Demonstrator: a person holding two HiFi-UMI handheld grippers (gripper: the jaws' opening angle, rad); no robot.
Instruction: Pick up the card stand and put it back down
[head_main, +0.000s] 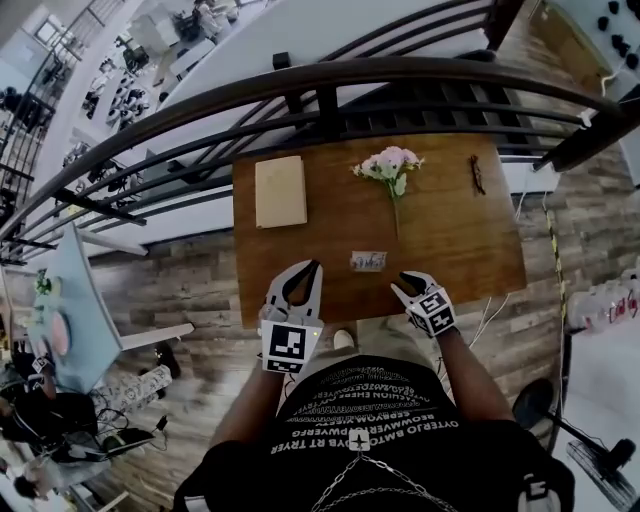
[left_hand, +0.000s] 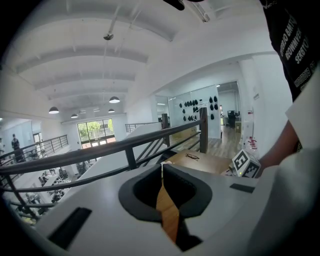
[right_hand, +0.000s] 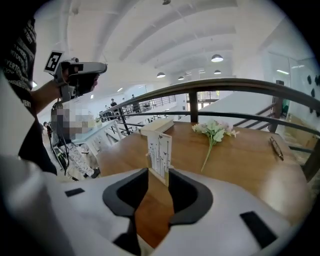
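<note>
The wooden desk (head_main: 450, 250) is carrying four things. A beige book (head_main: 280, 191) is lying flat near the far-left corner. A sprig of pale pink flowers (head_main: 391, 166) is lying by the middle of the far edge, its blooms toward that edge and its stem pointing toward the near edge. Dark glasses (head_main: 478, 175) are resting near the far-right corner, well apart from the flowers. The card stand (head_main: 368, 261) is standing upright close to the middle of the near edge, apart from the stem's end.
</note>
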